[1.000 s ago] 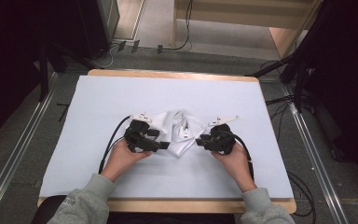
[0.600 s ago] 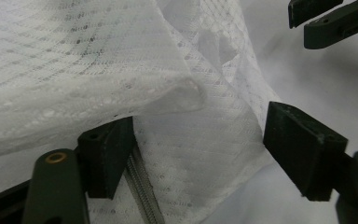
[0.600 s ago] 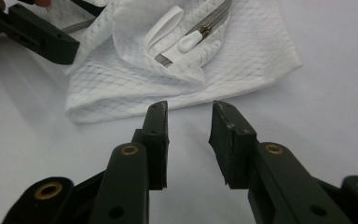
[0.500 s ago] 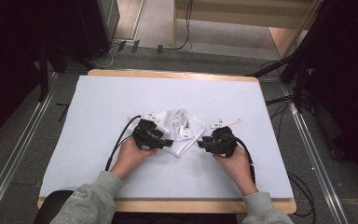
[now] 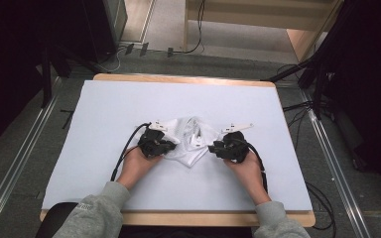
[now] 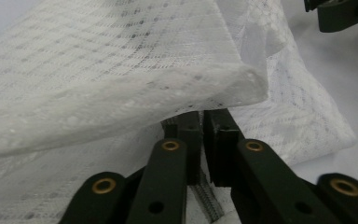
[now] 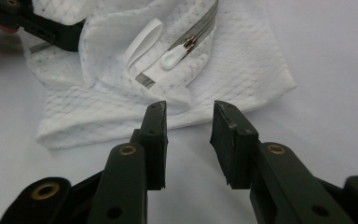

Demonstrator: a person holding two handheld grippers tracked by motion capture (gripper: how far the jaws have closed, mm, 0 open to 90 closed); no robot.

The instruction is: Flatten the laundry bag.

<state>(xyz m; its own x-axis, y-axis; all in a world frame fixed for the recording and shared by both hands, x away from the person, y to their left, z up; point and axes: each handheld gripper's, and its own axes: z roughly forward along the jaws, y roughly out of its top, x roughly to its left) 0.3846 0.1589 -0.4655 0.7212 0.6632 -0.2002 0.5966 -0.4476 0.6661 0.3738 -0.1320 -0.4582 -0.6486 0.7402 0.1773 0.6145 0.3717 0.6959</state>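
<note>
On the white table (image 5: 104, 114) in the high view, a crumpled white mesh bag (image 5: 191, 141) lies between the two grippers: the left gripper (image 5: 164, 145) touches its left edge, the right gripper (image 5: 217, 147) sits just beside its right edge. Both forearms come in from below, hands wrapped around the tools, jaws pointing inward at each other. In the left gripper view, the jaws are pressed nearly together, pinching a layer of the bag (image 6: 121, 84), whose fold drapes over their tips. In the right gripper view, the jaws stand spread, nothing between them, just short of the bag's (image 7: 242, 70) near edge; its zip pull (image 7: 175, 57) lies beyond.
</note>
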